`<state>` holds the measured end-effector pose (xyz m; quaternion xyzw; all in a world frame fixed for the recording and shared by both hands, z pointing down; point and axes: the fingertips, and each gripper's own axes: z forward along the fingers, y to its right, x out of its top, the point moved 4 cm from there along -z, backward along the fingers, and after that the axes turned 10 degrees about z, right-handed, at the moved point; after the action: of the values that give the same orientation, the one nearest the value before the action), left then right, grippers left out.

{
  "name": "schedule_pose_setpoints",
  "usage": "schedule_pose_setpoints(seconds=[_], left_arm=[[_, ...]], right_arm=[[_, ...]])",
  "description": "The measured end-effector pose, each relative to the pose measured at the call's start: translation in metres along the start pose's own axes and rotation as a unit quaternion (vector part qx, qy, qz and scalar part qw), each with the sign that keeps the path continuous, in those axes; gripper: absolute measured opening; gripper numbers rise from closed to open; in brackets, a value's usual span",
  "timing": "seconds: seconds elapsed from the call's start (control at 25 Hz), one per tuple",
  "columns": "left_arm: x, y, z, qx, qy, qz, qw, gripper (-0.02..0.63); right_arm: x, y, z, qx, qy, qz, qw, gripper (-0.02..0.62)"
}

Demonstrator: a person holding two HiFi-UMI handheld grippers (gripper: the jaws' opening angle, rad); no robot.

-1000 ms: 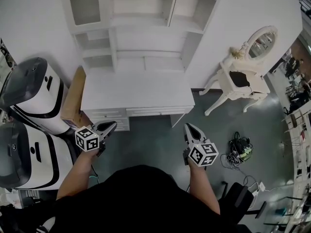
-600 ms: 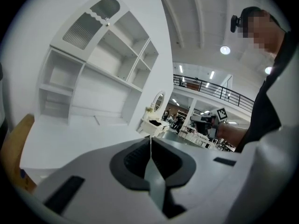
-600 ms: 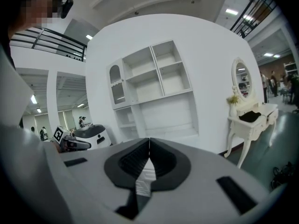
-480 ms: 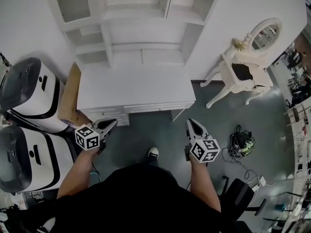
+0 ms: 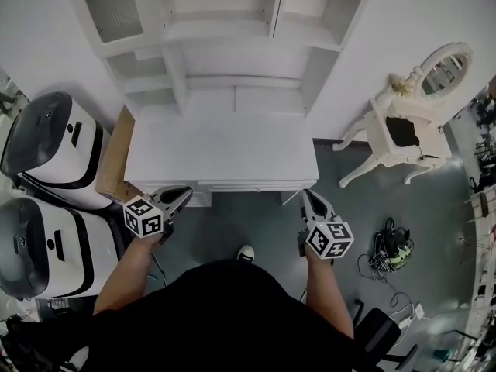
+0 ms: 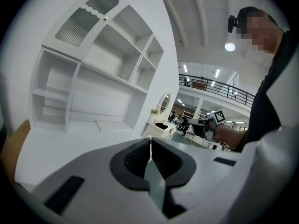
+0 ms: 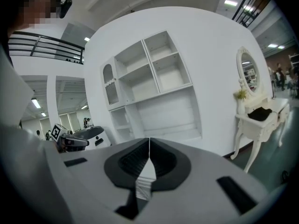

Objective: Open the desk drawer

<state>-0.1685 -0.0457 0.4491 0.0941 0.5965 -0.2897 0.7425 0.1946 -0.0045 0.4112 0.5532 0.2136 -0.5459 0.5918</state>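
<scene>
A white desk (image 5: 221,149) with a shelf hutch (image 5: 225,45) stands against the wall. Its drawer fronts (image 5: 252,185) show as a thin closed strip along the near edge. My left gripper (image 5: 184,193) is shut and empty, just off the desk's front left corner. My right gripper (image 5: 307,195) is shut and empty too, just off the front right corner. In the left gripper view the jaws (image 6: 150,141) meet tip to tip over the white desktop (image 6: 70,139). In the right gripper view the gripper (image 7: 149,141) points at the hutch (image 7: 154,87).
Two white and black machines (image 5: 46,149) stand left of the desk, with a brown board (image 5: 116,153) between them and it. A white dressing table with an oval mirror (image 5: 411,122) stands to the right. Cables (image 5: 391,246) lie on the grey floor. A shoe (image 5: 245,253) shows below the desk.
Both grippers have moved forward toward the desk's front edge, both still shut. The desk now sits nearer in the head view.
</scene>
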Motion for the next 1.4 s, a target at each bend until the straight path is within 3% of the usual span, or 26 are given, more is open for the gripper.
schedule_pose_setpoints(seconds=[0.24, 0.76, 1.2, 1.4], left_arm=[[0.011, -0.001, 0.032, 0.007, -0.007, 0.003, 1.0, 0.014], [0.021, -0.012, 0.059, 0.058, -0.003, -0.012, 0.9982, 0.014], [0.03, -0.015, 0.071, 0.063, -0.003, -0.008, 0.998, 0.014], [0.023, -0.026, 0.077, 0.046, -0.006, -0.013, 0.9988, 0.014]], right_arm=[[0.017, 0.028, 0.032, 0.02, -0.009, 0.0, 1.0, 0.006], [0.041, 0.067, 0.082, 0.066, -0.031, -0.004, 0.997, 0.02], [0.042, 0.078, 0.101, 0.078, -0.043, 0.003, 0.996, 0.048], [0.038, 0.073, 0.104, 0.069, -0.038, 0.002, 0.997, 0.057]])
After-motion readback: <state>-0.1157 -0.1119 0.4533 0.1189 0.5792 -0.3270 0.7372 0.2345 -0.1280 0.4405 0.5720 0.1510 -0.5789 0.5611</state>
